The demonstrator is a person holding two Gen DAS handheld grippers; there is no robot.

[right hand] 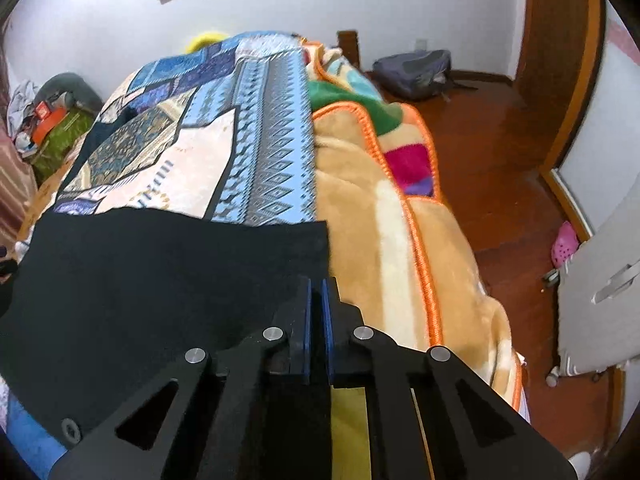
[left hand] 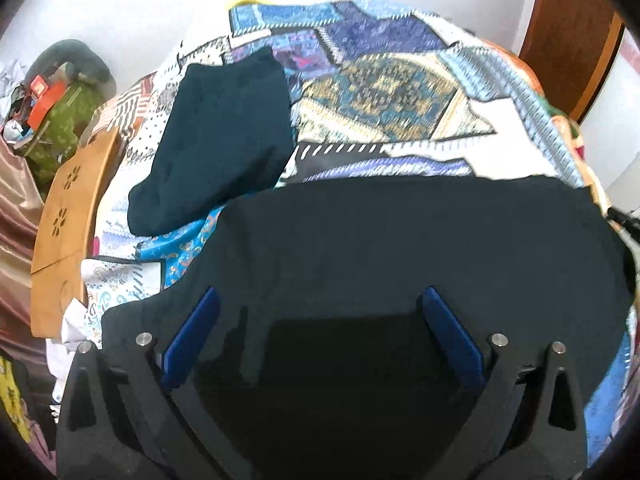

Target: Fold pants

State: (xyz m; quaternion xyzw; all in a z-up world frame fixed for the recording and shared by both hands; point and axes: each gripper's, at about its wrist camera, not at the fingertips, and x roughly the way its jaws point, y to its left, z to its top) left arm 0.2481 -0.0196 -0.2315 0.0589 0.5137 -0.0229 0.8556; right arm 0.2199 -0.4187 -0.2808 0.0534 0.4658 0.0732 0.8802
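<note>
Left gripper (left hand: 318, 300) is spread wide, empty, above the pants (left hand: 400, 240) on the quilt (left hand: 380, 92). Right gripper (right hand: 317, 284) is clamped on the pants' corner at 3 o'clock, beside the blanket (right hand: 360, 208).

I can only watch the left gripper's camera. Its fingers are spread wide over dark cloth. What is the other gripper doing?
Observer: The right gripper is shut, its fingers nearly touching, at the corner of the pants.
Operator: What lies beyond that corner?
Observer: A tan blanket with orange trim, beside the patterned bedspread.
Operator: Anything on the floor?
Observer: A grey backpack against the far wall, and a pink shoe near the door.
</note>
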